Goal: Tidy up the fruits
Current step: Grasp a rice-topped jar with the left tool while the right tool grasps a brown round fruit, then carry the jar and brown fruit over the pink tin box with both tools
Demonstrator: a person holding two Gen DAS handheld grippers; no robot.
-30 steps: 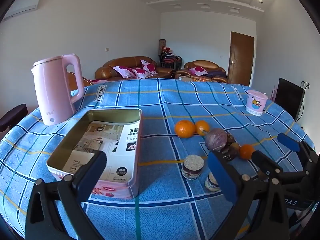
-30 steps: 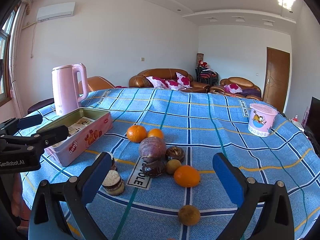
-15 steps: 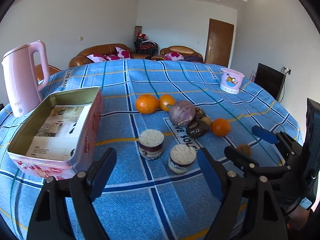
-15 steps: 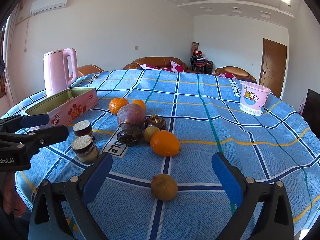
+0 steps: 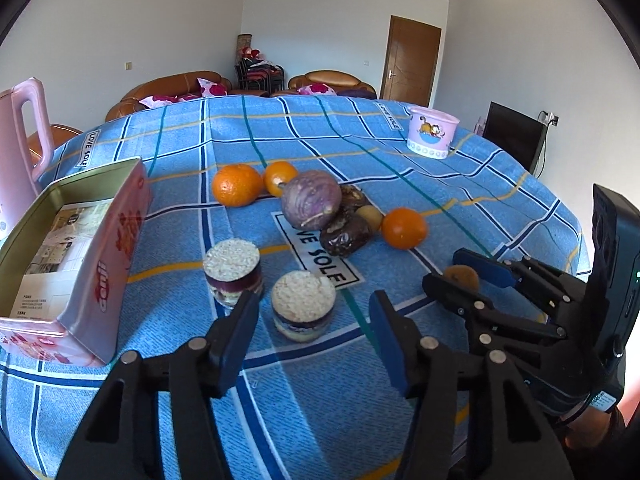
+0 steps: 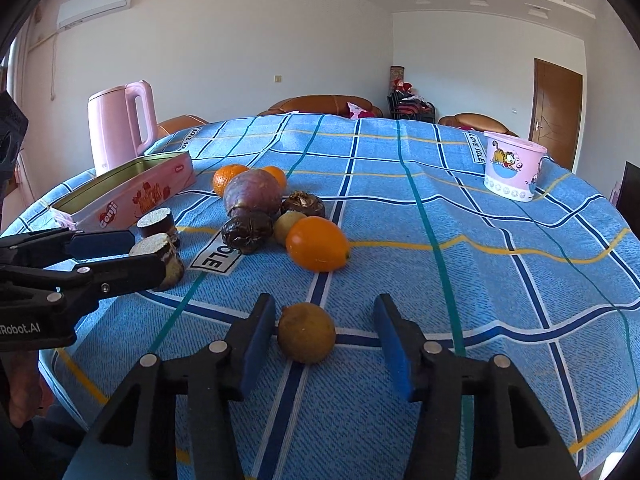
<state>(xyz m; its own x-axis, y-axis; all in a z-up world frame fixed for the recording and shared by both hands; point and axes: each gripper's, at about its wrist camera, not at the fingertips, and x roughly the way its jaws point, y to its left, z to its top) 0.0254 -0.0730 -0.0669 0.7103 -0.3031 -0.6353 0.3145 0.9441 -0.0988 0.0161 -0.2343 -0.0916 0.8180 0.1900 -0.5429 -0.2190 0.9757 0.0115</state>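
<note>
The right gripper (image 6: 326, 344) stands spread low over the blue checked tablecloth (image 6: 460, 280), with a small brown fruit (image 6: 306, 332) between its fingers, close against the left pad and clear of the right one. The fruit is nearly round, so no long axis can be told. The left gripper (image 5: 312, 328) is likewise spread, and a rice-topped layered cup (image 5: 303, 310) sits upright between its fingertips, though slightly beyond them; whether either pad touches it cannot be told. A second such cup (image 5: 232, 270) stands just beside it, farther left. Behind these lies the fruit cluster: an orange (image 6: 318, 244) with its long axis running left to right (its nub end toward the right), a small greenish fruit (image 6: 286, 226), two dark wrinkled fruits (image 6: 245, 234), a large purple fruit (image 6: 252, 194), and two more oranges (image 5: 237, 184) at the back. To the left an open pink tin (image 5: 100, 256) lies with printed paper inside. Farther off stand a pink kettle (image 6: 120, 128) and a pink cartoon cup (image 6: 512, 170).
</note>
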